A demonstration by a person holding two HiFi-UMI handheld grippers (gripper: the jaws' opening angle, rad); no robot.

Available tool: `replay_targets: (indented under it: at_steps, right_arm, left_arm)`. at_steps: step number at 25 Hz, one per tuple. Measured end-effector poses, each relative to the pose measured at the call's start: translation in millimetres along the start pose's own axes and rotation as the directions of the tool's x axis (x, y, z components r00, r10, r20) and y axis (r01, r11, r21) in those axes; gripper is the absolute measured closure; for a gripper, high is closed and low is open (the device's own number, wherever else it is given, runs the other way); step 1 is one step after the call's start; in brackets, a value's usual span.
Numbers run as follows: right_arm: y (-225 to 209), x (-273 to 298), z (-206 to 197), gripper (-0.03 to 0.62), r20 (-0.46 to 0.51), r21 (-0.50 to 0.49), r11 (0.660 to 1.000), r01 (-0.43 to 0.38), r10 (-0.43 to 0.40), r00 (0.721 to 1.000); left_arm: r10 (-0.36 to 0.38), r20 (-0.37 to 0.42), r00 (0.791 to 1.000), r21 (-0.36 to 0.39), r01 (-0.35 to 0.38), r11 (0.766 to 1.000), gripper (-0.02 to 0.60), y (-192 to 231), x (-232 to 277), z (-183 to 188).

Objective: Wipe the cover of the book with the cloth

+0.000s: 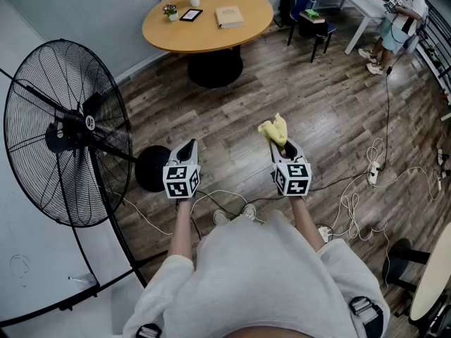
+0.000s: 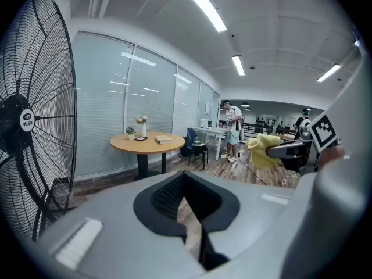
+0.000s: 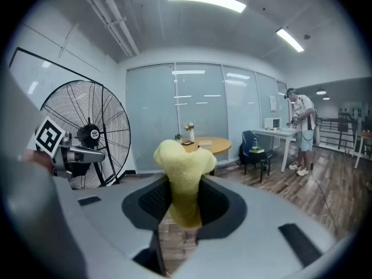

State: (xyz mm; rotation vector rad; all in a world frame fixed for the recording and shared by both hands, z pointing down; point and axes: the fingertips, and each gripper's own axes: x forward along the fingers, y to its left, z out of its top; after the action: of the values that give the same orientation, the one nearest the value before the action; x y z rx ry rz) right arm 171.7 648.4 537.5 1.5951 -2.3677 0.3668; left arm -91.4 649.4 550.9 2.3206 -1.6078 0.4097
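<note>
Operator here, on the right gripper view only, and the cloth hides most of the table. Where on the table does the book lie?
Observer: The book lies flat and closed on the right half of the table, beside a dark frame, with nothing on it.
Operator: Is the left tool carrying anything?
Observer: No. The left tool is shut, its tips together and nothing between them.
Operator: Any floor hazards near my feet?
Observer: White cables lie looped on the floor to the right of the feet.
</note>
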Motion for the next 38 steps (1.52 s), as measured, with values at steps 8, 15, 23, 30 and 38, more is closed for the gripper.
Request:
replay_targets:
  at_steps: [8,15,23,30,38]
  right_arm:
    - [-15.2,-5.4,-11.9,0.470,-0.009,-0.002,1.000,-0.025,0.025,1.000]
    - [-29.9,-6.1,-10.0,0.470,0.001,0.015,0.999,-0.038,0.038,0.999]
    - [-41.1,6.1,-12.0,0.470,-0.006,0.019,0.999,-0.038,0.038,0.999]
    - [-49.9,37.0,-4.2,0.470,-0.016,0.012,0.999,-0.039,0.039,0.999]
    - [-63.2,78.7,2.5,0.470,-0.030,0.006,0.999,-0.033,0.034,0.999]
  left_arm:
    - [0.012,-0.010,1.000,-0.003,-0.012,1.000,0.571,-23.5,5.7,-7.2]
    - [0.022,-0.025,0.999,-0.001,-0.022,1.000,0.572,-35.3,13.1,-6.0]
    - [0.017,-0.033,0.999,0.008,-0.017,1.000,0.572,-36.7,31.0,-3.6]
    - [-0.005,-0.037,0.999,0.009,0.005,1.000,0.571,-27.6,68.7,5.2]
    - [-0.026,-0.047,0.999,-0.004,0.026,1.000,0.572,-11.7,117.5,9.4]
